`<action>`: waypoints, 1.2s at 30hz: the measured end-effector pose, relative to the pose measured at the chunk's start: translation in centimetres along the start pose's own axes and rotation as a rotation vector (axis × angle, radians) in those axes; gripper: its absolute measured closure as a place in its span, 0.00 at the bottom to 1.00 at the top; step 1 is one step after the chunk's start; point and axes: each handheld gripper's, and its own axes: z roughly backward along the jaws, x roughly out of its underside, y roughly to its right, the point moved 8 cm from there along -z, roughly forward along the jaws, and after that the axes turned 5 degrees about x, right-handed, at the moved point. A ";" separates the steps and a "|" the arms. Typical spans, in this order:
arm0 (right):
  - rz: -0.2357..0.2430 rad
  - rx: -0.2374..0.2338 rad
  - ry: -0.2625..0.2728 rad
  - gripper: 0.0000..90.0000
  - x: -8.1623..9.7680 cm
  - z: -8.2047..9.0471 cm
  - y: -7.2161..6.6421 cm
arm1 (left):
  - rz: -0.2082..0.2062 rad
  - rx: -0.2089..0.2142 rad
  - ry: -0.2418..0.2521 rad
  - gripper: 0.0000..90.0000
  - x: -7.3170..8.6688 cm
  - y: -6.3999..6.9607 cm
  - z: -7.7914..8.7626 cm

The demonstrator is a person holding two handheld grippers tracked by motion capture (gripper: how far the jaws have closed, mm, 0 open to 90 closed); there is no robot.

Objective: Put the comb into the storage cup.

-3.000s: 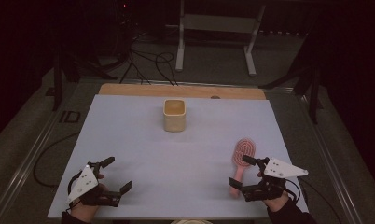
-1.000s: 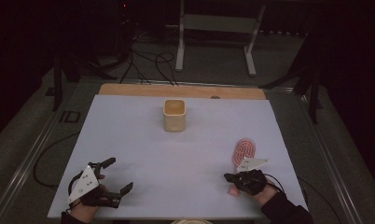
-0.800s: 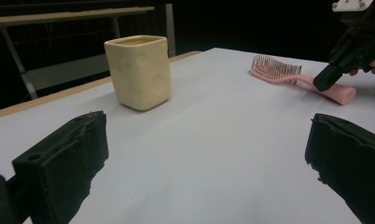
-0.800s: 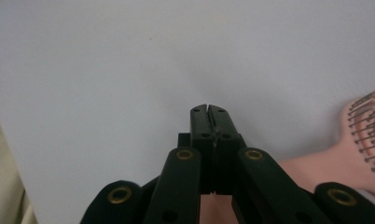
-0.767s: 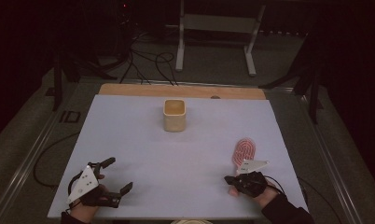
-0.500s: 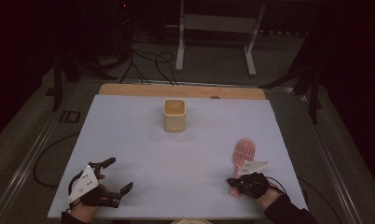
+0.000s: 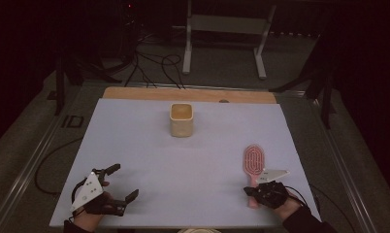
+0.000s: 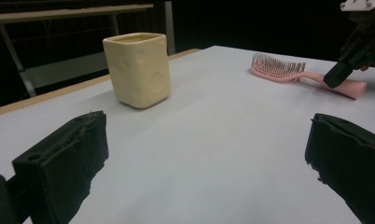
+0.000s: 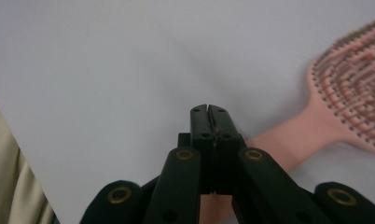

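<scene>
Beneath closed right gripper (image 9: 209, 108) fingers, pink hairbrush (image 9: 344, 98) handle, bristles up

Left tool (image 7: 116, 187) jaws wide; right tool (image 9: 208, 110) jaws together.

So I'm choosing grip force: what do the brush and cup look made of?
Brush: pink, matte, apparently moulded plastic, with rows of stiff bristles. Cup: pale yellow, smooth, slightly glossy, with round dimples; ceramic or plastic, the look leaves it open.

Open table (image 7: 149, 165), cup (image 7: 182, 120) mid-far, hairbrush (image 7: 253, 165) right
</scene>
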 end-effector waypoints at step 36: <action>-0.121 0.121 -0.035 1.00 4.2 2.4 4.9 | 0.000 0.000 -0.001 0.00 0.0 0.0 0.0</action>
